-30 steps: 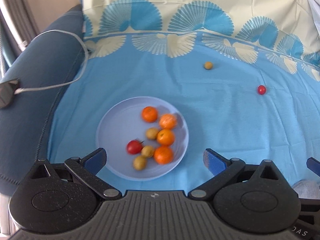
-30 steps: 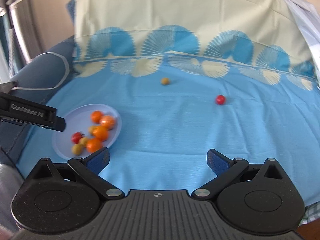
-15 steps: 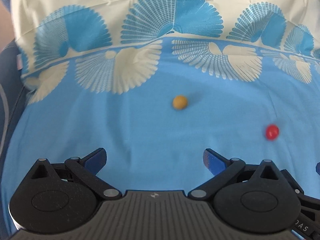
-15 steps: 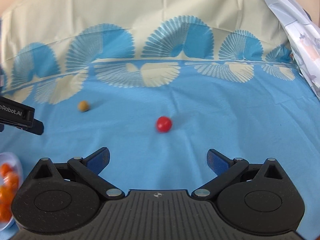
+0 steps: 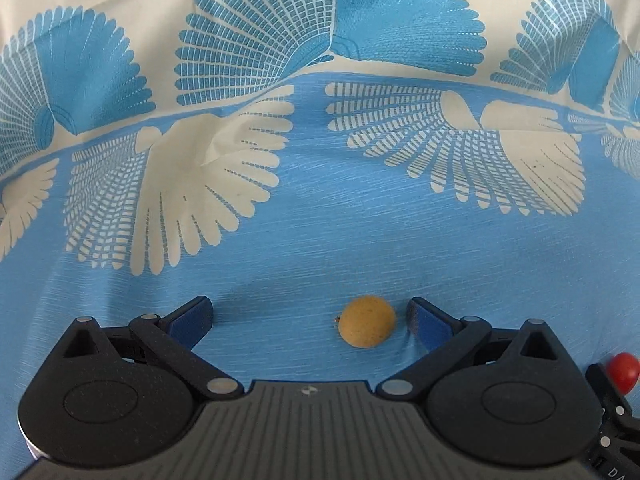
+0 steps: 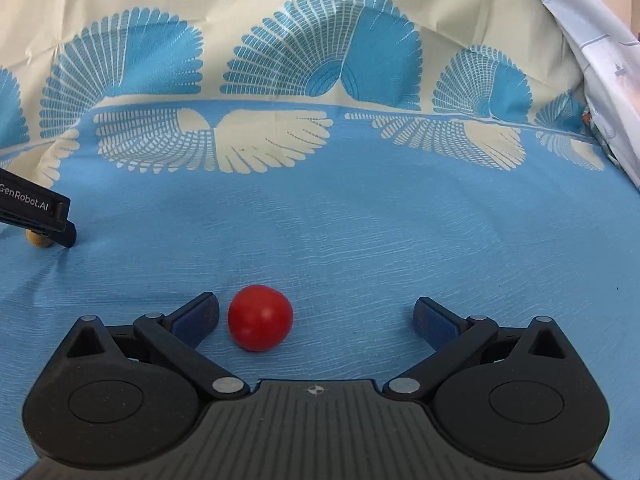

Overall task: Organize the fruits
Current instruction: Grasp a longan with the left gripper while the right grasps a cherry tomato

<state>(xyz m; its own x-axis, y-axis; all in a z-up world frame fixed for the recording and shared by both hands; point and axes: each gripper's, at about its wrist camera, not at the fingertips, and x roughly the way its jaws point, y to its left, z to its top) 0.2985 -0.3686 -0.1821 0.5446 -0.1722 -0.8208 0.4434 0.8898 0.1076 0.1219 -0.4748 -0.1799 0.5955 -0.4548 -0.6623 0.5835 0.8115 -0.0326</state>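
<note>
A small yellow-brown fruit (image 5: 367,321) lies on the blue cloth between the open fingers of my left gripper (image 5: 310,316), close to the right finger. A red cherry tomato (image 6: 260,323) lies on the cloth between the open fingers of my right gripper (image 6: 316,316), close to the left finger. Neither fruit is gripped. The tomato also shows at the right edge of the left wrist view (image 5: 623,370). In the right wrist view the left gripper's finger (image 6: 38,216) partly hides the yellow fruit (image 6: 37,239). The plate of fruits is out of view.
The blue cloth (image 6: 360,232) with a cream fan-pattern border covers the surface and rises at the back. A white crumpled sheet (image 6: 600,40) hangs at the far right.
Both grippers have moved forward and down. The yellow fruit now lies between the left fingers and the red tomato between the right fingers. Both stay open.
</note>
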